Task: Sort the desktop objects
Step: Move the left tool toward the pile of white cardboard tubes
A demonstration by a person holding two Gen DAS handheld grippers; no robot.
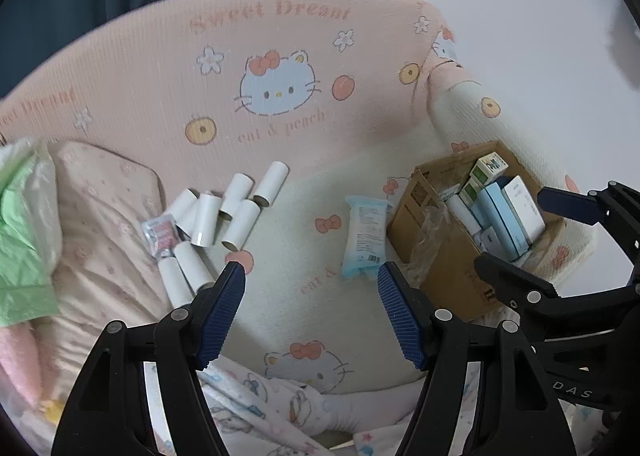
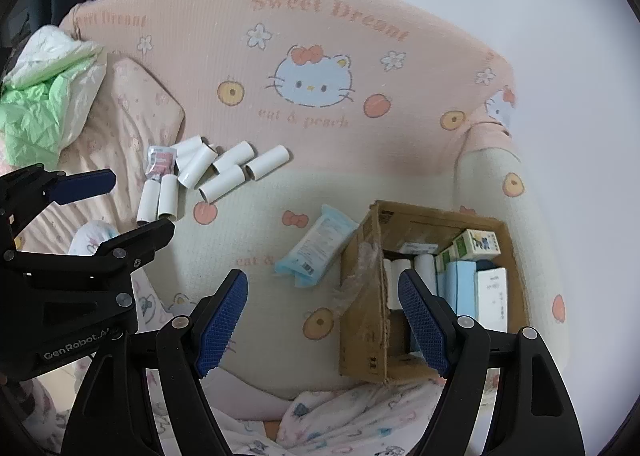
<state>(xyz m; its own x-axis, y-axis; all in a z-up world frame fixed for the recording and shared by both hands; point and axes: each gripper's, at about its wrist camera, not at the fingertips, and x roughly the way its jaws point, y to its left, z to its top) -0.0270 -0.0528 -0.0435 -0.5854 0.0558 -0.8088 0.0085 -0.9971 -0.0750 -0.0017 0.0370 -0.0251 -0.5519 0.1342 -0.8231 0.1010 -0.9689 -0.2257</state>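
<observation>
Several white paper tubes lie in a loose pile on the sofa seat, with a small pink-and-silver sachet at their left edge. A light blue tissue pack lies between the tubes and a cardboard box that holds several small boxes and white rolls. My left gripper is open and empty, hovering above the seat in front of the tissue pack. My right gripper is open and empty, above the box's near left wall. The tubes, sachet and tissue pack also show in the right wrist view.
The sofa has a pink Hello Kitty cover. A pink pillow and a green-and-white plastic bag lie at the left end. A patterned blanket lies along the front edge. The right armrest stands beyond the box.
</observation>
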